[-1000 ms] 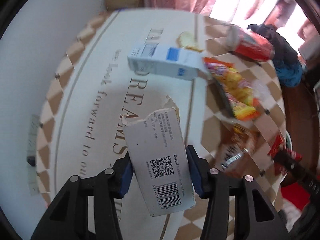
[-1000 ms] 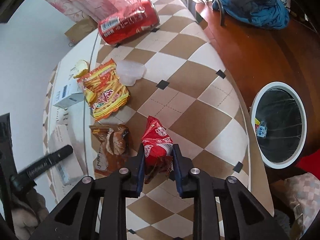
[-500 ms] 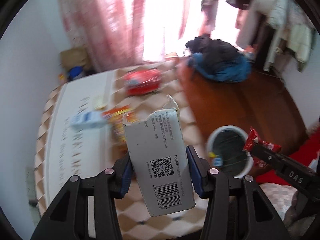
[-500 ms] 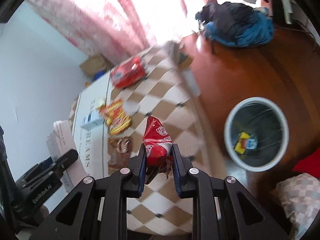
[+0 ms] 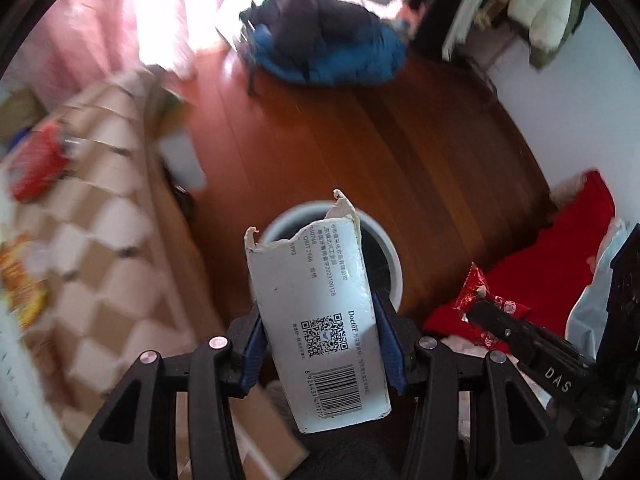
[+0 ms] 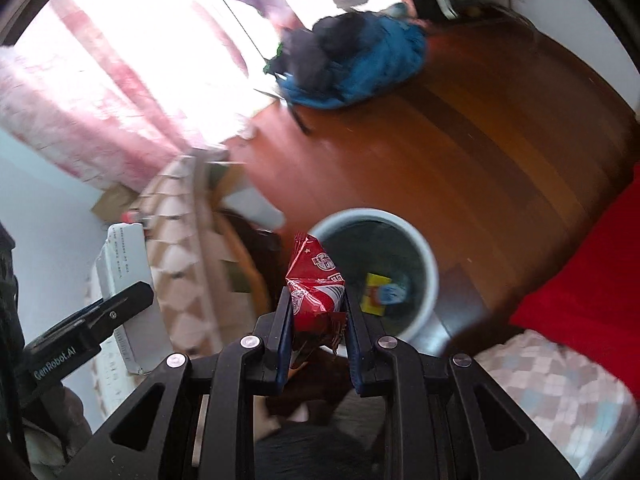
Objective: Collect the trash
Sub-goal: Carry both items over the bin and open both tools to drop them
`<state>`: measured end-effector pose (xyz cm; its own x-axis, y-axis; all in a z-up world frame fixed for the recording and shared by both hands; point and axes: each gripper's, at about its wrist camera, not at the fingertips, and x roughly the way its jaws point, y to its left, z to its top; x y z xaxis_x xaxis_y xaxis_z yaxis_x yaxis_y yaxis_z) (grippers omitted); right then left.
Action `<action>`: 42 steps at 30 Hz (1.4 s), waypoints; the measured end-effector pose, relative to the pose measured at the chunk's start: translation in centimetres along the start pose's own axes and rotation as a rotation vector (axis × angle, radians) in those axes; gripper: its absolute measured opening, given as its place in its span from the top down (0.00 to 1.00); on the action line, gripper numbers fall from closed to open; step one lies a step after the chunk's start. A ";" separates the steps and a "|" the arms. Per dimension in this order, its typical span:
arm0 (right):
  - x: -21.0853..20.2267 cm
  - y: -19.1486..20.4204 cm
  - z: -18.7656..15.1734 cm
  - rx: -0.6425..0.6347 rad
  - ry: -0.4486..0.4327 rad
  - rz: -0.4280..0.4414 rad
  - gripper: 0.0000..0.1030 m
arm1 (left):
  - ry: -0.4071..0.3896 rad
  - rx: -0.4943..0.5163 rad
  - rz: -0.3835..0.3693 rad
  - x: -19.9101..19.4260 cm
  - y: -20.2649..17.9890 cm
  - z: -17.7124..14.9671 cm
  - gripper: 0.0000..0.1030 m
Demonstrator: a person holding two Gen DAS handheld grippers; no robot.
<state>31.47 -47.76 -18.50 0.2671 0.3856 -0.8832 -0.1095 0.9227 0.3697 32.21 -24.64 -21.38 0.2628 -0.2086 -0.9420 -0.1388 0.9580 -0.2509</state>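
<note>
**Both grippers loaded, bin in view**

My left gripper (image 5: 320, 336) has its fingers clamped on a torn white carton (image 5: 318, 320), which stands upright in the lower middle of the left wrist frame, its ragged top edge overlapping the white rim of the trash bin (image 5: 394, 264) behind it. The bin stands on the wooden floor (image 5: 400, 140). At lower right of that frame I see my right gripper (image 5: 472, 300) holding a red snack wrapper (image 5: 474, 290).

In the right wrist frame, the fingers are closed on that wrapper (image 6: 314, 280) at centre, with the bin (image 6: 430, 276) just right of it; a yellow packet (image 6: 376, 294) lies inside. The carton (image 6: 124, 256) shows at left. A blue and dark heap of clothes (image 6: 352, 60) sits at the top, and the checkered table (image 5: 100, 240) is blurred at the left wrist frame's left.
</note>
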 end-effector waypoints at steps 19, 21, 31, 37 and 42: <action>17.7 -8.0 0.3 0.065 0.304 -0.032 0.60 | 0.253 -0.089 0.057 12.0 2.2 2.4 0.05; 18.3 -8.1 0.0 0.070 0.328 -0.033 0.38 | 0.228 -0.078 0.096 11.2 2.3 1.7 0.05; 16.6 -7.4 -1.0 0.040 0.322 -0.113 0.00 | 0.131 -0.044 0.254 6.9 2.0 -0.6 0.05; 13.6 -6.6 -0.6 -0.017 0.273 -0.232 0.00 | 0.105 -0.023 0.257 4.7 1.0 -1.7 0.05; 10.9 -5.3 -0.3 -0.051 0.236 -0.253 0.00 | 0.075 -0.023 0.242 2.5 0.4 -2.5 0.05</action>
<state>34.70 -48.47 -30.22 0.0640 0.1286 -0.9896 -0.1171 0.9858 0.1206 30.45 -25.27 -24.43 0.1480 0.0114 -0.9889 -0.2112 0.9772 -0.0203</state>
